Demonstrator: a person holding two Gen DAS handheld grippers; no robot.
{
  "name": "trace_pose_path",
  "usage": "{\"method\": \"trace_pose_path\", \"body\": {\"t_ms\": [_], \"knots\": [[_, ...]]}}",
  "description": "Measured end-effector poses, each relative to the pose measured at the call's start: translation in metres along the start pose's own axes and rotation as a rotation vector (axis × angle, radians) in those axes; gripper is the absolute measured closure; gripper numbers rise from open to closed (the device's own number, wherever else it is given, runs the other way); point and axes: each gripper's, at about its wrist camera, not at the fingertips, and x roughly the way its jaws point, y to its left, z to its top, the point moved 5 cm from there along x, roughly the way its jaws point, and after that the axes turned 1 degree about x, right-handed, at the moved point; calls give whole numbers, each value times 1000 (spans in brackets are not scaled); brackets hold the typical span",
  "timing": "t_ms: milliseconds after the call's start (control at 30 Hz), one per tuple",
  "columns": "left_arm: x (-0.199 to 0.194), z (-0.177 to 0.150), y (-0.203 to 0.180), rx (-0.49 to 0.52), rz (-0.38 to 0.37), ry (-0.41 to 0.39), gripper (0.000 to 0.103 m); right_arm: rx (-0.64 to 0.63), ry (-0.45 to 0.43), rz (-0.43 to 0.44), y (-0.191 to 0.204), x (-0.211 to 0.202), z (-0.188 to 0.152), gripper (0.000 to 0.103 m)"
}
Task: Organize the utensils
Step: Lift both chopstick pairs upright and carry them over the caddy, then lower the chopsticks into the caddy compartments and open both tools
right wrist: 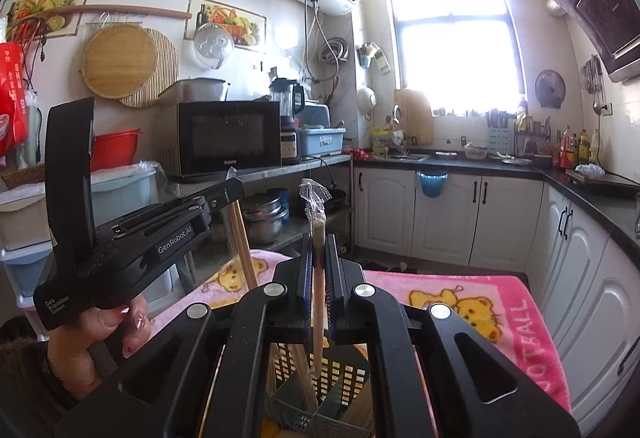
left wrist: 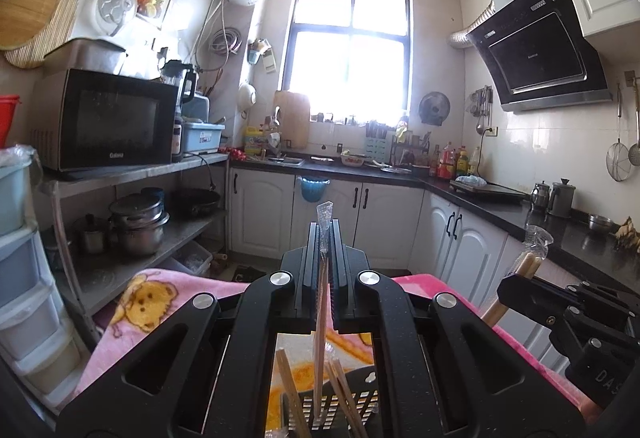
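Note:
My left gripper point(left wrist: 325, 234) is shut on a plastic-wrapped pair of chopsticks point(left wrist: 321, 318) held upright. Its lower end reaches down into a dark slotted utensil basket point(left wrist: 362, 396), where other chopsticks point(left wrist: 292, 390) lean. My right gripper point(right wrist: 319, 242) is shut on a second wrapped wooden pair point(right wrist: 319, 302), whose tip hangs in the same basket point(right wrist: 344, 374). In the right wrist view a hand point(right wrist: 116, 326) holds the left gripper point(right wrist: 236, 188) at the left, its chopsticks point(right wrist: 246, 246) slanting down. The left wrist view shows the right gripper point(left wrist: 516, 286) at the right.
The basket stands on a pink cartoon towel point(right wrist: 480, 302) that covers a table. A metal shelf with a microwave point(right wrist: 228, 136) and pots point(right wrist: 264, 218) stands at the left. White cabinets under a dark counter point(right wrist: 592, 194) run along the back and right.

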Motion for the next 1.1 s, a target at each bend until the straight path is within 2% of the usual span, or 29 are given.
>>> {"method": "trace_pose_path", "body": {"t_ms": [267, 567, 733, 800, 867, 933, 1067, 1100], "knots": [[10, -26, 3, -16, -18, 38, 101, -8, 59, -18, 1, 21, -22, 97], [22, -56, -3, -2, -72, 143, 101, 45, 164, -21, -7, 43, -51, 97], [25, -69, -6, 12, -84, 199, 101, 67, 201, -13, -10, 42, -62, 97], [24, -75, -7, 22, -75, 216, 101, 81, 214, -13, -12, 40, -66, 93], [22, -80, -8, 36, -65, 233, 98, 86, 218, -15, -14, 37, -68, 82], [19, -82, -8, 39, -62, 239, 89, 87, 221, -17, -15, 33, -70, 82], [8, -84, -7, 38, -66, 257, 79, 96, 230, -20, -18, 26, -74, 76], [5, -84, -8, 42, -65, 259, 73, 98, 231, -19, -17, 22, -75, 76]]}}
